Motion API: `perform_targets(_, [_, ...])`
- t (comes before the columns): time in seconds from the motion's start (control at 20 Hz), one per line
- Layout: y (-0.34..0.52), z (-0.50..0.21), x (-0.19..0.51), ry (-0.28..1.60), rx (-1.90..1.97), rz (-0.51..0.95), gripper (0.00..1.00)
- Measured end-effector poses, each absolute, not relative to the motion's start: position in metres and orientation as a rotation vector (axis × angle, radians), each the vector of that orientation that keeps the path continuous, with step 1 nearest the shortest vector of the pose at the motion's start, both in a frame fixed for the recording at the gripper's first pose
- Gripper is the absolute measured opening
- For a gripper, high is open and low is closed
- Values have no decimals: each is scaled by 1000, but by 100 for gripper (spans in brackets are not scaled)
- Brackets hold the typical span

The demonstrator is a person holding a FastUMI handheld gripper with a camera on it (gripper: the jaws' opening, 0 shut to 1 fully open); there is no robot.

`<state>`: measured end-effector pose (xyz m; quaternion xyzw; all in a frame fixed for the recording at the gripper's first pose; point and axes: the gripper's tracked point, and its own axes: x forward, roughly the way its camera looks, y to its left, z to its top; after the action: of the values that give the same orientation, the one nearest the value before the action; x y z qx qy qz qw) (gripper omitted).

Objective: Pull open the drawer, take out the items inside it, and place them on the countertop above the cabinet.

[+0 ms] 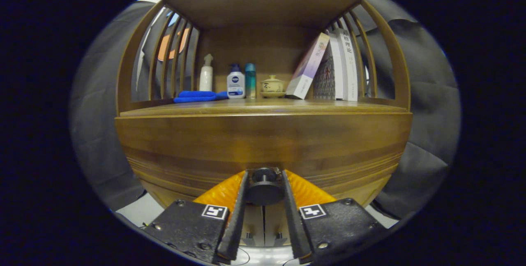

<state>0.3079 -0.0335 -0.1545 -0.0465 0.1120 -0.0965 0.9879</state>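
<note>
I have the gripper (pixel 264 183) fingers (pixel 240 208) closed on the dark drawer knob (pixel 264 188) between them; the shut drawer front (pixel 263 142) is just ahead.

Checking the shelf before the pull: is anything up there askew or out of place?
One book leans tilted against the upright books. The bottles, lidded cup and blue cloth sit normally. The gripper has its fingers closed around the drawer knob.
</note>
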Motion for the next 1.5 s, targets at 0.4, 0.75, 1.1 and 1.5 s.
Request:
perform_targets(0.4, [-34, -157, 304, 256, -73, -185, 39])
perform_targets(0.75, [-33, -156, 301, 273, -73, -171, 36])
perform_targets(1.1, [-33, -162, 302, 298, -64, -159, 34])
perform_targets(1.5, [-32, -157, 302, 326, -73, -107, 34])
